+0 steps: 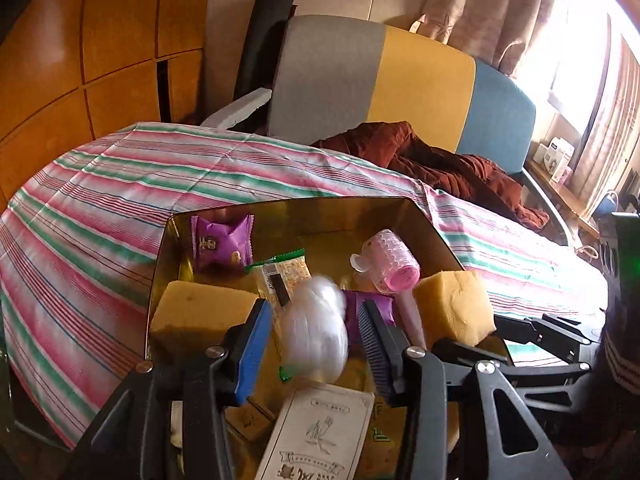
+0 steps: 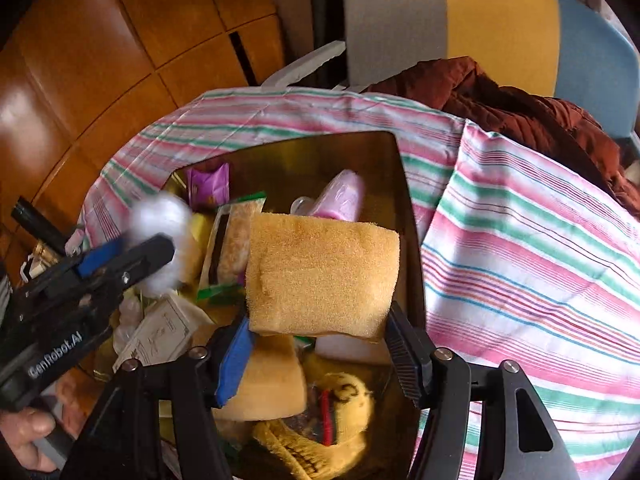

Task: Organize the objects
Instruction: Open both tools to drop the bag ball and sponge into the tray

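Yellow sponge [image 2: 322, 276] is sitting clamped in the right claw [image 2: 320, 344] over the gold tray [image 2: 404, 184], so it wants lowering gently, while the left claw [image 1: 316, 332] is standing apart around a blurred white bag [image 1: 314, 328].

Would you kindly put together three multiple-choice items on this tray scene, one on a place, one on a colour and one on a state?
1. The tray stands on: A a shelf; B the striped cloth; C bare floor.
2. The roller is: A green; B black; C pink.
3. The right claw is: A shut on a sponge; B open and empty; C shut on a spoon.

Answers: 1 B, since stripes show beyond its rim. 2 C, since its barrel is pink in both views. 3 A, since both fingers press the sponge's ends above the tray.
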Tool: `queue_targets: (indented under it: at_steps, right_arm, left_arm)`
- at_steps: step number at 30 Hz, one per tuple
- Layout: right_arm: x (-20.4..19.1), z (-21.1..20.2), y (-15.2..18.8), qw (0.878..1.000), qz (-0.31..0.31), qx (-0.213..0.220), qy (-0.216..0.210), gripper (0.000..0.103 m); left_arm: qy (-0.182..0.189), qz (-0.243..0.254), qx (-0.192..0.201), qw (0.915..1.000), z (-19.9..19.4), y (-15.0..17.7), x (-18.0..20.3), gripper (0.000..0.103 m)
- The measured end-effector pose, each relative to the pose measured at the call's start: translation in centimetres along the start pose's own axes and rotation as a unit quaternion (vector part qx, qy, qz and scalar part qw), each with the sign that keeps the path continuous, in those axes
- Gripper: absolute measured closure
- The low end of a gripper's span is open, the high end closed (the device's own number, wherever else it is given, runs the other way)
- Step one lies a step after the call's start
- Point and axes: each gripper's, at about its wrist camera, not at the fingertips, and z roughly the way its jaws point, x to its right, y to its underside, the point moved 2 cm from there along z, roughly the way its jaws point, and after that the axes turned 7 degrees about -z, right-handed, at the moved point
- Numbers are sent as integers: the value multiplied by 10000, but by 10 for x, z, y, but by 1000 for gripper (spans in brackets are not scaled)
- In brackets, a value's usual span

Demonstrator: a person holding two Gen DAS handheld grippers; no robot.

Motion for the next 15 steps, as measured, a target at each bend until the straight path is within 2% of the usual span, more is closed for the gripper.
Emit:
queue_targets:
  at_steps: [3,5,8,15]
  right_arm:
    - [3,3,3,9999,128,-24,-21,36]
    - [3,3,6,9999,156,-34,-32,28]
    - [1,0,10,9999,116,-28,-26,22]
    - [-6,-9,15,9999,107,29,-1,17]
  left_arm:
    - [-10,-44,-43,10000,3,-1,-1,53]
    - [-48,-44,-35,10000,1,1,-2,53]
    - [-79,-46,-10,10000,-4,4,-4,53]
    - [-203,-170,14,9996,-22,15,-14,52]
